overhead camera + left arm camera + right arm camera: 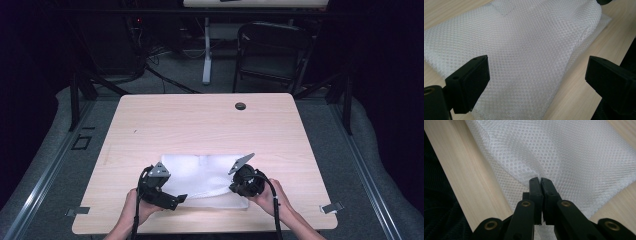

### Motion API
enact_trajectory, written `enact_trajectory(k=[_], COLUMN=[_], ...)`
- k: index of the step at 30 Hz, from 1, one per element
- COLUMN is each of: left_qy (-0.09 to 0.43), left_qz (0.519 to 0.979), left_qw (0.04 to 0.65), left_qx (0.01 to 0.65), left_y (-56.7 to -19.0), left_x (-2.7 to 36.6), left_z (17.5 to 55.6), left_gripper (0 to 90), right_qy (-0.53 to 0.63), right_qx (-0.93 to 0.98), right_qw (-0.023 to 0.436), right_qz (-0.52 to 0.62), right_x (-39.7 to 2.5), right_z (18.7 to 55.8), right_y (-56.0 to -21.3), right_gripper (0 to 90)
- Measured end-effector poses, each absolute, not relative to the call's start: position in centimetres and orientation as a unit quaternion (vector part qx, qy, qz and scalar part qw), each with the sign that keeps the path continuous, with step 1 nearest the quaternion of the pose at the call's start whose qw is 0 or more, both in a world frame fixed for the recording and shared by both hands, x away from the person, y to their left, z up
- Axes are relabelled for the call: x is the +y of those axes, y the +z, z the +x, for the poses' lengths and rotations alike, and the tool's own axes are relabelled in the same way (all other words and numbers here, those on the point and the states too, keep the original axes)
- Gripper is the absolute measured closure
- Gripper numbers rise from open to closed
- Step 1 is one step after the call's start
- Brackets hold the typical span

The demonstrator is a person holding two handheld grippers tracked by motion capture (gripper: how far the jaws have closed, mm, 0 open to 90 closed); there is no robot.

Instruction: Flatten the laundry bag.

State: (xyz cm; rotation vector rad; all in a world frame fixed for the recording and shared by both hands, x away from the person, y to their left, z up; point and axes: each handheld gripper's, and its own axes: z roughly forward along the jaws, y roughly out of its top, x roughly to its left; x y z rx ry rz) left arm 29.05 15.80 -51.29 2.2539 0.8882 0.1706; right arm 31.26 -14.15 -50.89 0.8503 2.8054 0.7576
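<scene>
- Nearest the camera in the high view, our two forearms come up from the bottom edge, one hand on each gripper, at the near side of the wooden table [150, 120].
- White mesh cloth [202, 175] lies flat on the near middle of the table, folded into a rough rectangle with its long axis running left to right, between our two grippers.
- Our left gripper [175, 199] sits at the cloth's near left corner. In the left gripper view its jaws stand wide apart and hold nothing, and the mesh cloth [524, 50] spreads ahead of them and under the left-hand pad, with bare table under the other.
- Our right gripper [540, 181] is at the cloth's near right part. In the right gripper view its jaws are pressed together, pinching a small raised fold of the mesh [564, 152], which stretches away ahead of the tips.
- We judge the coming move turns on this: the right side is already gripped, while the left jaws straddle the cloth's edge, so closing them there would take the matching corner for a lift or fold away from us.
</scene>
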Motion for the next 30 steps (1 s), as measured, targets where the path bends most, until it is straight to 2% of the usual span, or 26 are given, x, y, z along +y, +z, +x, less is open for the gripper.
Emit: enact_trajectory(k=[12,22,26,29,30], left_qy=[0.086,0.089,0.098,0.115,0.119], left_qz=[0.869,0.880,0.883,0.886,0.888], left_qw=[0.350,0.338,0.331,0.320,0.315], left_qx=[0.339,0.323,0.319,0.315,0.313], left_y=[-50.9,-51.1,-51.3,-51.3,-51.4], left_x=[16.2,15.3,15.0,14.9,14.8], left_z=[28.4,28.3,28.2,28.1,28.1], left_gripper=[0.5,0.8,5.7,16.5,16.6], right_qy=[0.271,0.294,0.302,0.303,0.302], right_qx=[0.915,0.901,0.898,0.897,0.897], right_qw=[0.061,0.062,0.057,0.057,0.056], right_qz=[0.292,0.312,0.316,0.317,0.316], right_x=[-14.4,-14.9,-15.3,-15.3,-15.3], right_z=[31.9,32.6,32.9,33.0,33.0], right_y=[-49.8,-48.8,-48.4,-48.4,-48.4], right_gripper=[88.8,88.8,88.9,88.9,88.8])
